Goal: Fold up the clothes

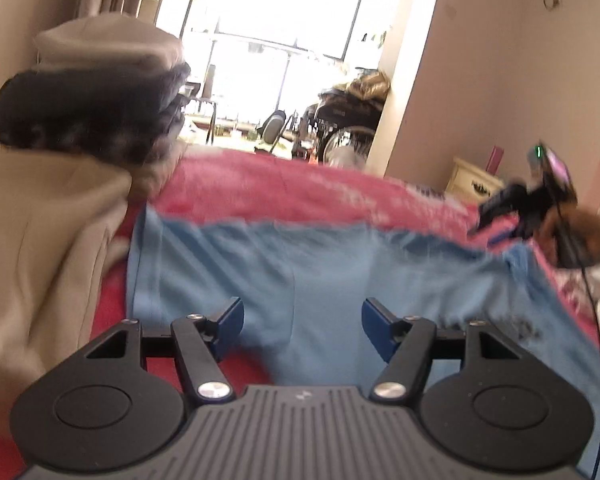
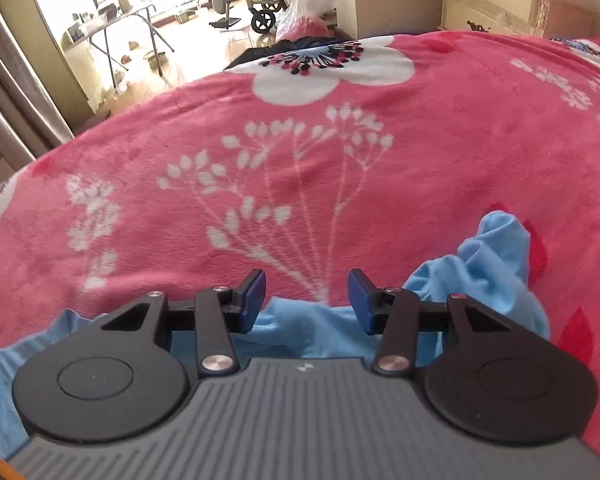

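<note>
left gripper: jaws apart, nothing between, above light blue garment spread on pink floral blanket of bed | right gripper: jaws apart, empty, over bunched blue edge | folded pile at left, blurred | no readable writing | garment's near part cut off

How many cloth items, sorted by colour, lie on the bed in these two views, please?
Light blue: 1, the garment
Pink floral: 1, the blanket
Beige: 1, the cloth at left
Dark: 1, the bundle on the pile
Grey: 1, the cloth on top
Total: 5; blur may hide more.
</note>
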A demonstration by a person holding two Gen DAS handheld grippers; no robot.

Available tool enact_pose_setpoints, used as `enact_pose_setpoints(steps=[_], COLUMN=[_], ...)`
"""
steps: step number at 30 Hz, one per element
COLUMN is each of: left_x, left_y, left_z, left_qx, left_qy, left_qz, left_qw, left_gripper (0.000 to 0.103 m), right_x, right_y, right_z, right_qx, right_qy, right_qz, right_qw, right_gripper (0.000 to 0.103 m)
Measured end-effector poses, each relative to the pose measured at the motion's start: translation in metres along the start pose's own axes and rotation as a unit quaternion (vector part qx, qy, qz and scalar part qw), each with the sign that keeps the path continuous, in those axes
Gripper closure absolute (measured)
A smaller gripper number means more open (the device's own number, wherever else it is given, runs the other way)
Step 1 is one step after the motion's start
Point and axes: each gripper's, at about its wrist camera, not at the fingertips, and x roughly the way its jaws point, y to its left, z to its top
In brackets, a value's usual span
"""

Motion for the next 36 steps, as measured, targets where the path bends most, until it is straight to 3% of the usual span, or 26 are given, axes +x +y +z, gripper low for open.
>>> enact_pose_setpoints(steps=[5,8,10,12,14,19,20,22,24,26,29,33,36], left_x=[0.043,0.091,0.134,0.174,0.207,0.262,0.268,0.27,0.265,0.26,0.252,0.231,0.229], left_y=[-0.015,-0.029,-0.043,-0.054,-0.063,-0.077,-0.079,-0.086,-0.094,-0.099,-0.106,-0.103,-0.106], left_z=[0.033,0.053,0.067,0.076,0.083,0.086,0.083,0.077,0.072,0.069,0.063,0.065,0.06], left_qx=[0.004,0.011,0.031,0.06,0.085,0.128,0.137,0.165,0.193,0.208,0.231,0.193,0.188], left_qy=[0.009,0.035,0.073,0.096,0.115,0.149,0.156,0.149,0.139,0.122,0.095,0.024,0.004], left_qz=[-0.023,-0.037,-0.043,-0.036,-0.03,-0.021,-0.018,-0.015,-0.03,-0.029,-0.024,0.013,0.041], left_qw=[0.9997,0.9986,0.9959,0.9929,0.9894,0.9803,0.978,0.9749,0.9709,0.97,0.9681,0.9808,0.9812], left_gripper=[0.036,0.035,0.033,0.034,0.037,0.046,0.053,0.057,0.082,0.096,0.1,0.1,0.1], right_x=[0.022,0.029,0.029,0.025,0.02,0.003,-0.002,-0.009,-0.015,-0.019,-0.024,-0.028,-0.022], right_y=[0.006,0.012,0.014,0.016,0.016,0.009,0.007,0.005,0.002,0.0,-0.001,-0.002,-0.003], right_z=[0.002,0.0,0.0,0.001,0.0,-0.003,-0.004,-0.006,-0.007,-0.009,-0.014,-0.021,-0.024], right_qx=[-0.029,-0.057,-0.073,-0.085,-0.099,-0.106,-0.107,-0.11,-0.112,-0.114,-0.111,-0.1,-0.08], right_qy=[0.042,0.065,0.071,0.077,0.079,0.042,0.029,0.005,-0.014,-0.032,-0.056,-0.095,-0.115], right_qz=[0.013,0.006,0.005,0.005,0.005,0.008,0.009,0.011,0.009,0.006,0.012,0.009,0.009], right_qw=[0.999,0.996,0.995,0.993,0.992,0.993,0.994,0.994,0.994,0.993,0.992,0.99,0.99], right_gripper=[0.058,0.059,0.064,0.086,0.093,0.097,0.097,0.098,0.098,0.098,0.098,0.098,0.098])
